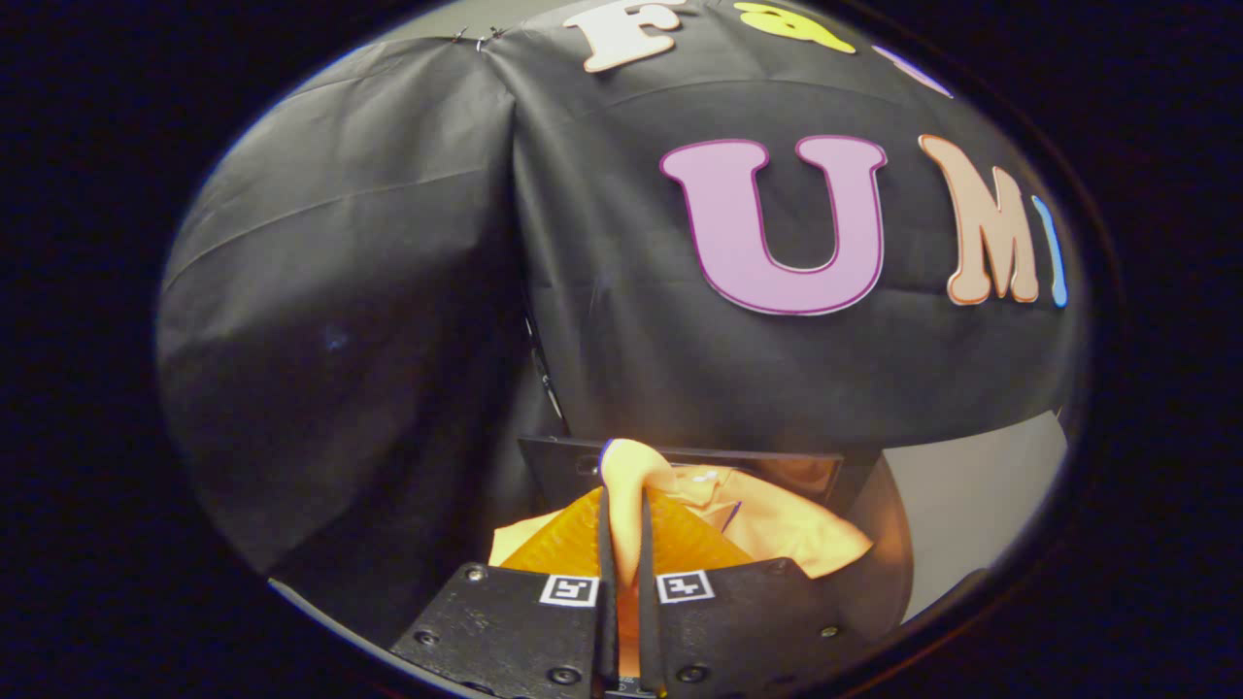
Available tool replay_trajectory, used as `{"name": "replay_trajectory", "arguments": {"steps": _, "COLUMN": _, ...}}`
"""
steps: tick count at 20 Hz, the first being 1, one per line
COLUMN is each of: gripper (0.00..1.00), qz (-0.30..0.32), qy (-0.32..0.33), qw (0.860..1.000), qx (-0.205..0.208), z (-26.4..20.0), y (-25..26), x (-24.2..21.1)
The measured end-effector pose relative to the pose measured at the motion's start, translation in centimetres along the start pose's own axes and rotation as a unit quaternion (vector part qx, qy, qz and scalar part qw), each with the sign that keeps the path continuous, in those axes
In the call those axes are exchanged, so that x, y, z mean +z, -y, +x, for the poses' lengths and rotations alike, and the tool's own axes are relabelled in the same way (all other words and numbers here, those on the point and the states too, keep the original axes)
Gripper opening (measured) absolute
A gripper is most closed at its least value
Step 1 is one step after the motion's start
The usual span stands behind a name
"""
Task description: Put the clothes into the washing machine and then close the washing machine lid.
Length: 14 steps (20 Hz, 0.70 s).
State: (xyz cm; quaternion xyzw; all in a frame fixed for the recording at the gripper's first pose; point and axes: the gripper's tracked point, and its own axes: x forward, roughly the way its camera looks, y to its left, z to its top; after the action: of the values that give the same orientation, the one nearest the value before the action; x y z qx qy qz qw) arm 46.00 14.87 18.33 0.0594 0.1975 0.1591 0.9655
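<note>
The gripper [622, 505] has its two fingers [607, 573] drawn close together, leaving a narrow slot between them, and a fold of orange garment [777, 534] fills that slot. Both fingers press on the cloth: a bunched knob of the fabric pokes up just past the fingertips, and more of it shows low down in the gap between the finger bases. The rest of the garment hangs and spreads to either side of the fingers, a paler flap on one side and a larger rumpled mass on the other, with what looks like a collar or placket and a thin dark trim line near the middle.

On each finger mount sits a small square marker tag [569, 589], one on either side of the slot, and the mounts carry several screw heads.

Just beyond the fingertips, behind the lifted cloth, runs a dark, flat, straight-edged panel [558, 466]; it cannot be told from here whether it is part of the washing machine. The garment overlaps its near edge.

Beyond that hangs the black cloth wall [369, 291] of the booth, creased and meeting at a vertical seam, pinned at the top by small metal clips [476, 39]. To one side, below the cloth's lower hem, a pale plain surface [971, 505] shows.
</note>
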Motion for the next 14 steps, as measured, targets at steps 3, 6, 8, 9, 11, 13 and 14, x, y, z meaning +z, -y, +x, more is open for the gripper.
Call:
{"name": "replay_trajectory", "arguments": {"steps": 3, "gripper": 0.08, "qz": 0.007, "qy": -0.014, "qw": 1.0, "qx": 0.015, "z": 1.4, "y": -0.6, "x": -2.2}}
{"name": "replay_trajectory", "arguments": {"steps": 6, "gripper": 0.08, "qz": -0.015, "qy": -0.029, "qw": 0.999, "qx": 0.004, "z": 3.5, "y": -0.5, "x": -4.0}}
{"name": "replay_trajectory", "arguments": {"steps": 8, "gripper": 0.08, "qz": -0.018, "qy": -0.043, "qw": 0.999, "qx": -0.001, "z": 4.8, "y": 0.1, "x": -5.5}}
{"name": "replay_trajectory", "arguments": {"steps": 9, "gripper": 0.08, "qz": -0.012, "qy": -0.048, "qw": 0.999, "qx": -0.002, "z": 5.2, "y": 0.1, "x": -6.3}}
{"name": "replay_trajectory", "arguments": {"steps": 11, "gripper": 0.1, "qz": -0.005, "qy": -0.06, "qw": 0.998, "qx": -0.001, "z": 6.1, "y": 0.5, "x": -7.7}}
{"name": "replay_trajectory", "arguments": {"steps": 13, "gripper": 0.12, "qz": -0.019, "qy": -0.067, "qw": 0.997, "qx": -0.011, "z": 6.4, "y": 0.8, "x": -8.6}}
{"name": "replay_trajectory", "arguments": {"steps": 14, "gripper": 0.14, "qz": -0.031, "qy": -0.066, "qw": 0.997, "qx": -0.019, "z": 6.5, "y": 1.1, "x": -8.8}}
